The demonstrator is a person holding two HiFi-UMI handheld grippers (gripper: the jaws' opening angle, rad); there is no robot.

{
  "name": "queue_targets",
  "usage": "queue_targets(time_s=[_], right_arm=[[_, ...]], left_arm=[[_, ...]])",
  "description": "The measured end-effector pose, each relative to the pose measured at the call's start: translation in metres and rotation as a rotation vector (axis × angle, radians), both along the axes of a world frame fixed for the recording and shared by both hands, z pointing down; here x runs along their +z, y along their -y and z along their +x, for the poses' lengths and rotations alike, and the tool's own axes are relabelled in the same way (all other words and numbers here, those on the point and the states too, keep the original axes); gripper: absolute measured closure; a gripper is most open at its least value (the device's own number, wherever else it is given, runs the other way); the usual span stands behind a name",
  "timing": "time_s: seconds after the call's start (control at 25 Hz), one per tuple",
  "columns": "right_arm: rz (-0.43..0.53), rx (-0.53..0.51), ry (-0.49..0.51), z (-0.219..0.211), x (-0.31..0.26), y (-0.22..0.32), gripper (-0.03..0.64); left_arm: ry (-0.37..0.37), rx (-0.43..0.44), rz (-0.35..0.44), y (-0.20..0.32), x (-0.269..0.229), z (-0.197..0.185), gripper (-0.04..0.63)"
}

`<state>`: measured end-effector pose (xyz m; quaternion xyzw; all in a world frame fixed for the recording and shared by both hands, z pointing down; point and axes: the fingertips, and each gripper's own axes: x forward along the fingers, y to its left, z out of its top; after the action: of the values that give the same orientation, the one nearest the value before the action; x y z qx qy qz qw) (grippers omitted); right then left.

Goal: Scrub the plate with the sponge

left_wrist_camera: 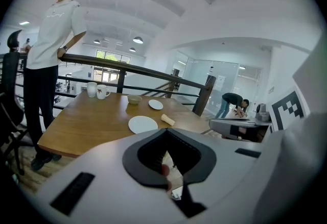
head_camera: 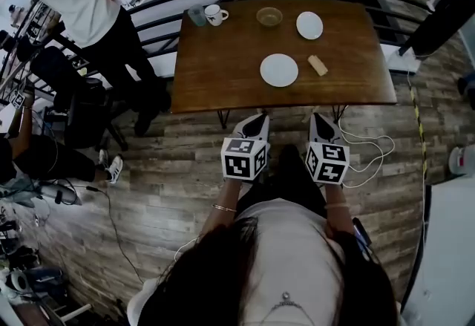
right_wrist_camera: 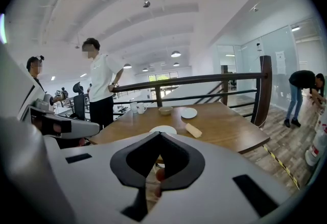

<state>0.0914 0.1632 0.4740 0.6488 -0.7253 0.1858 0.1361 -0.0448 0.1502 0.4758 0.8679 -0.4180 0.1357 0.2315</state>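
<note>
My left tongs [head_camera: 254,124] and right tongs [head_camera: 321,124] are shut tight and empty, so I may just push the sponge [head_camera: 318,65] off the worktop [head_camera: 223,72].

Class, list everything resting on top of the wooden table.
On the table: a near plate with the sponge beside it, a far plate, a bowl, a white mug and a grey cup. Whatever lies beneath the tabletop is hidden.

Head view: mounted above the person [head_camera: 286,265], facing steeply down at the brown wooden table [head_camera: 223,72] well ahead. Left and right gripper views: low, near side, facing far across that table. All three share the round white plate [head_camera: 279,70].
</note>
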Motion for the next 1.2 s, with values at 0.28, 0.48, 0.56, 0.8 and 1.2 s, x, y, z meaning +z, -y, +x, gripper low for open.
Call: queue_targets(time_s=[0.28, 0.48, 0.56, 0.8, 1.2], right_arm=[[-0.037, -0.022, -0.001, 0.018, 0.008, 0.029, 0.581], [-0.06, -0.057, -0.023, 0.028, 0.014, 0.052, 0.581], [-0.071, -0.063, -0.029, 0.035, 0.018, 0.06, 0.581], [-0.098, -0.066, -0.032, 0.056, 0.027, 0.089, 0.58], [-0.141, -0.106, -0.029, 0.078, 0.044, 0.125, 0.579]], left_arm=[[-0.005, -0.01, -0.002, 0.029, 0.0, 0.015, 0.586], [-0.004, -0.017, -0.013, 0.052, 0.001, 0.027, 0.586], [-0.002, -0.021, -0.018, 0.06, 0.004, 0.035, 0.586], [0.003, -0.037, -0.028, 0.088, 0.01, 0.051, 0.586], [-0.002, -0.083, -0.052, 0.124, 0.018, 0.061, 0.586]])
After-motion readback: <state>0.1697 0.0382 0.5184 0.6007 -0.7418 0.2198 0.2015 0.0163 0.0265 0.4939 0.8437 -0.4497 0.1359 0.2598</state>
